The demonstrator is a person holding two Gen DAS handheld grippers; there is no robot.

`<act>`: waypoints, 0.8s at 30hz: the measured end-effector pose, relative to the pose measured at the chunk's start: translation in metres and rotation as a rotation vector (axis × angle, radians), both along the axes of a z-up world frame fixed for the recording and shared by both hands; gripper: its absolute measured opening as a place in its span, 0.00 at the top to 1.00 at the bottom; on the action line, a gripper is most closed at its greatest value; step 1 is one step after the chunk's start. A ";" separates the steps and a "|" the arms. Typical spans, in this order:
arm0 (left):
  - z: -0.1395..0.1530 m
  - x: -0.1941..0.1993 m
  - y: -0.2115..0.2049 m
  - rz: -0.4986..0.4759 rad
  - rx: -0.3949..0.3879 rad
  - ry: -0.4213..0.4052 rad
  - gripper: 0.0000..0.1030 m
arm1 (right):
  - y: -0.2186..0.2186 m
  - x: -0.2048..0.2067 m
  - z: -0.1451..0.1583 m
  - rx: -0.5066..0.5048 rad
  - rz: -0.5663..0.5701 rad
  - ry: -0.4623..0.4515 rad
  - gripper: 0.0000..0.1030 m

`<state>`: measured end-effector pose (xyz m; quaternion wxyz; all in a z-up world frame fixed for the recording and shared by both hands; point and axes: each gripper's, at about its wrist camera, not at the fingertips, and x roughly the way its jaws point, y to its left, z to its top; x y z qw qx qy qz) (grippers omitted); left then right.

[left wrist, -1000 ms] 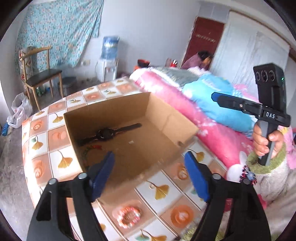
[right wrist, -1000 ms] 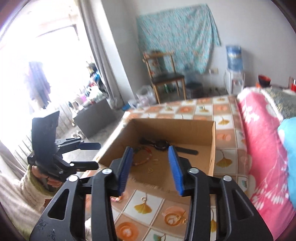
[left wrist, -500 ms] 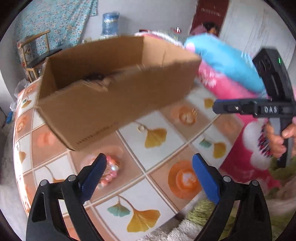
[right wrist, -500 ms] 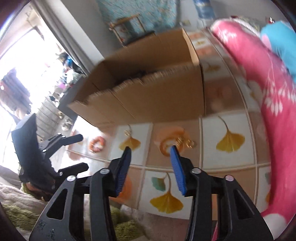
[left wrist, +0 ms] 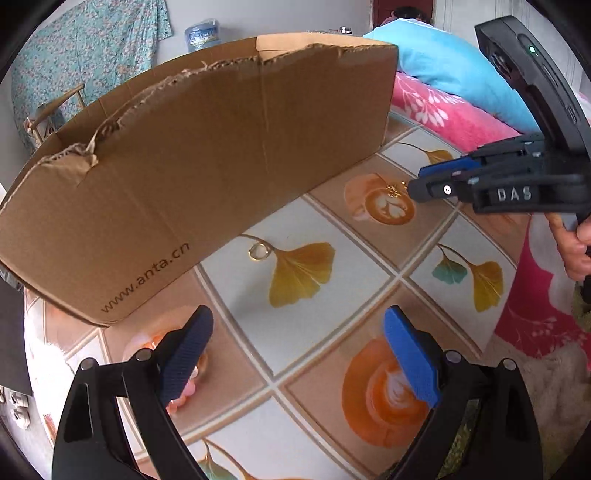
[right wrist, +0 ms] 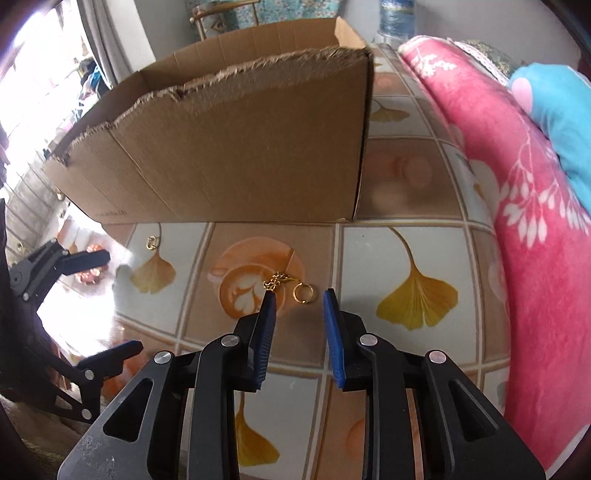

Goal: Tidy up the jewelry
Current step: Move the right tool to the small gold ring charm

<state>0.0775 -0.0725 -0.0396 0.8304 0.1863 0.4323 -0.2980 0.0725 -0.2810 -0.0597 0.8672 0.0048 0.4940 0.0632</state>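
A brown cardboard box (left wrist: pixel 207 158) (right wrist: pixel 236 147) stands on the tiled table (left wrist: pixel 332 295). In the right wrist view, a gold ring (right wrist: pixel 303 293) and a small gold chain piece (right wrist: pixel 275 281) lie just ahead of my open right gripper (right wrist: pixel 298 298), low over the table. A second gold ring (right wrist: pixel 151 242) (left wrist: pixel 258 252) lies by the box's front wall. My left gripper (left wrist: pixel 299 325) is open and empty; a pink bead bracelet (left wrist: pixel 184 391) shows partly behind its left finger. The right gripper also shows in the left wrist view (left wrist: pixel 424 186), beside the chain piece (left wrist: pixel 393 190).
A pink blanket (right wrist: pixel 517 184) and a blue pillow (right wrist: pixel 554 99) border the table's right side. The box's inside is hidden from both views. A chair (left wrist: pixel 48 114) and a water dispenser (left wrist: pixel 201 33) stand beyond the table.
Both grippers have dropped from above the box down to table level in front of it. The right gripper has come close to the gold ring and chain.
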 end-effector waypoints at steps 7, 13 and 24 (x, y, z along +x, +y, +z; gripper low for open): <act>0.000 0.009 0.001 0.029 -0.021 -0.009 0.11 | 0.005 0.008 -0.004 -0.050 0.033 -0.009 0.87; 0.003 0.015 0.006 0.052 -0.055 -0.020 0.12 | 0.006 -0.003 -0.005 -0.036 0.035 -0.001 0.93; 0.009 0.024 0.015 0.044 -0.094 -0.028 0.41 | 0.016 -0.020 -0.004 0.037 0.034 0.029 0.93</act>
